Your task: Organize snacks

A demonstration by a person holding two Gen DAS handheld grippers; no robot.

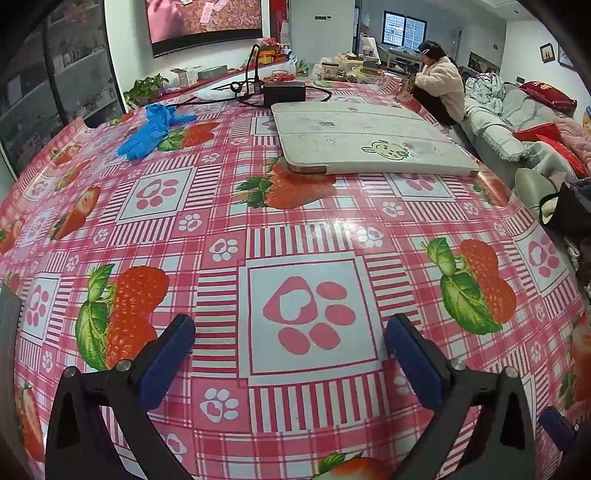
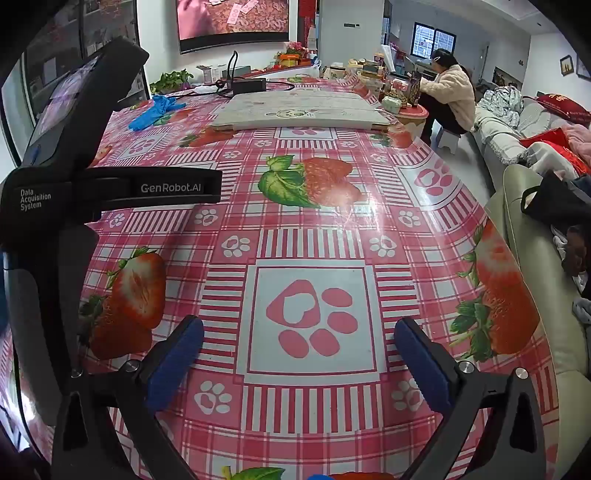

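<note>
Living room, long table w/ pink strawberry oilcloth (image 1: 295,221). L to R: blue gloves (image 1: 151,133), white folded board (image 1: 369,147), woman (image 1: 443,85) at far end. My left claw (image 1: 291,332) & right claw (image 2: 299,336) both wide open, holding nothing. No snacks near me; maybe in far-end clutter, can't tell. Best: find them first, approach low, jaws wide.

A long table (image 1: 221,206) wears a glossy pink checked cloth printed with strawberries and paw marks, catching a white glare. White walls carry a large screen (image 1: 205,22) and small framed pictures (image 1: 546,52). A dark window (image 1: 404,31) sits at the far end. A grey sofa (image 1: 491,125) with red cushions (image 1: 548,96) lines the right side.
</note>
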